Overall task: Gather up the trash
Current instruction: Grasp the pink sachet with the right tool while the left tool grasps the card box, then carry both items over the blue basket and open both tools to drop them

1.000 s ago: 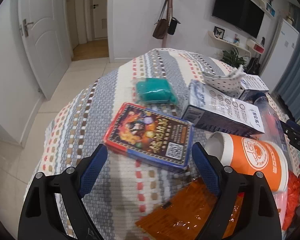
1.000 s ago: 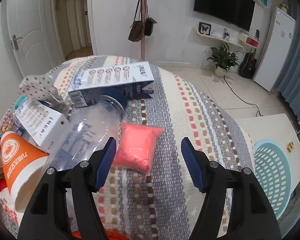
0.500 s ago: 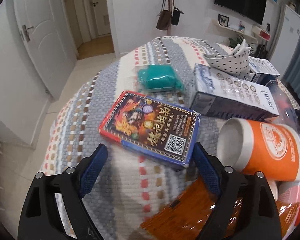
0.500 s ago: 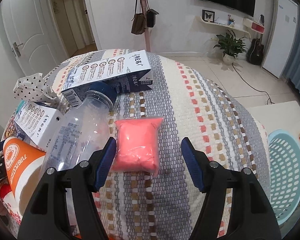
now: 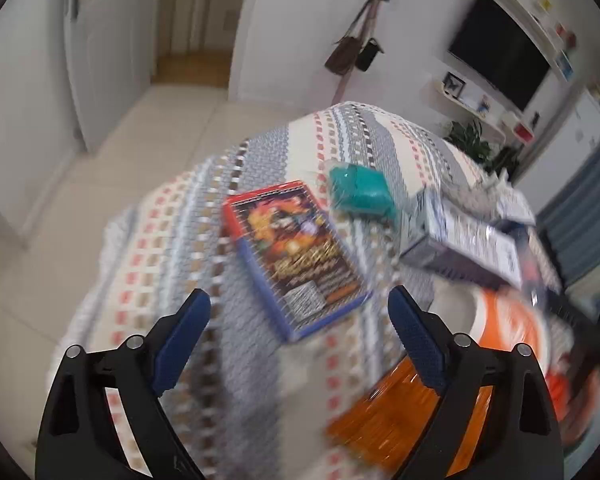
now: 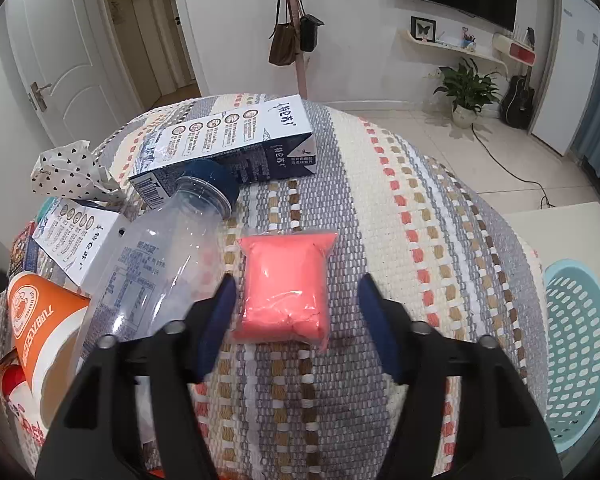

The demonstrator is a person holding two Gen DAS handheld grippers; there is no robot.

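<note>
Right wrist view: right gripper (image 6: 296,308) hangs over the pink sachet (image 6: 286,286), which lies flat on the woven striped tablecloth (image 6: 420,216) at frame centre. The jaws are closing with the near end of the sachet between them. Gaps show on both sides, so the pads are not yet pressing and nothing is held.

Left of the sachet lies a clear plastic bottle (image 6: 160,264) on its side, close to the left finger. Beyond it are two milk cartons, the larger (image 6: 236,140) at upper centre and a smaller one (image 6: 76,232) at the left edge, with an orange paper cup (image 6: 40,320) at lower left. The pale blue laundry-style basket (image 6: 580,352) stands off the table at the right edge and looks like the likely drop point.

Left wrist view is blurred. Left gripper (image 5: 300,320) is wide and opening, empty. A card-game box (image 5: 296,256) lies just beyond its tips at centre, a teal sachet (image 5: 360,192) further up, and an orange wrapper (image 5: 388,416) at lower right.

Step in hand, as I judge it: grasping the pink sachet, first pickup on this side.

Next move calls for finishing the close on the soft packet without catching the bottle, lifting clear, then carrying right to the basket. Thin film may slip, so a bite on the bulk would be safer.
</note>
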